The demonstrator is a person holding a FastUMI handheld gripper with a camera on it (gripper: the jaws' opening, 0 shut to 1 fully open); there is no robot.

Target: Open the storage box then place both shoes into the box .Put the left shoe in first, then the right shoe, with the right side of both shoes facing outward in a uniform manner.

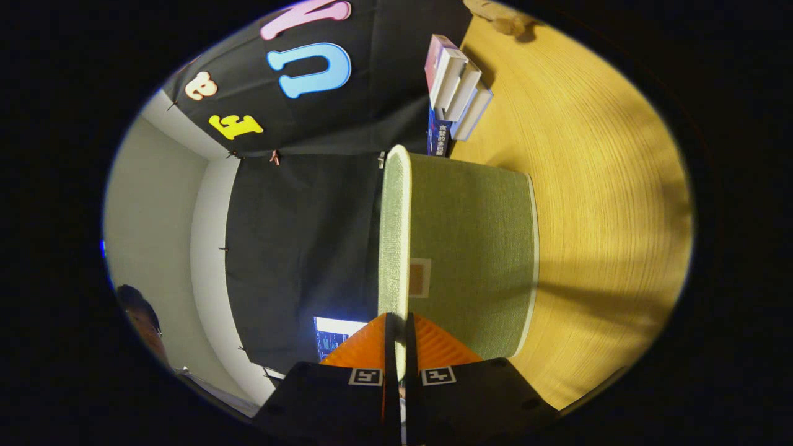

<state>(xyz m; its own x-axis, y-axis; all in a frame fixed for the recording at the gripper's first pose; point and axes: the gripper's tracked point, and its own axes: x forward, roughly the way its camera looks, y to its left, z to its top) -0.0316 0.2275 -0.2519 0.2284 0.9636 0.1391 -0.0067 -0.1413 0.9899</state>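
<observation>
**Tongs closed on the lid edge of the green storage box**

Tongs (399,347): two orange ribbed fingers (362,347) on black mounts, each mount carrying a small square black-and-white marker. The fingers stand nearly together, with only a thin gap between them. The pale edge of the lid runs into that gap, and both fingers press on it, one from each side. The camera is rolled on its side, so the table appears upright beside the box.

Storage box (477,248): green woven fabric body with a light trim along its far edge. It stands on the table directly ahead of the fingers and touches them at the lid.

Lid (394,235): same green fabric, seen edge-on as a narrow pale-green band running away from the fingertips. A small square tab or label patch sits on the box face just beside it. Whether the lid is raised off the body cannot be told.

Table (595,186): yellow wood-grain top, bearing the box.

Stack of books (455,87): white and blue, on the table beyond the box, near the booth wall.

Screen (334,334): lit, just beside the fingers, against the dark cloth.

Person (142,322): partly seen, well apart from the box.
</observation>
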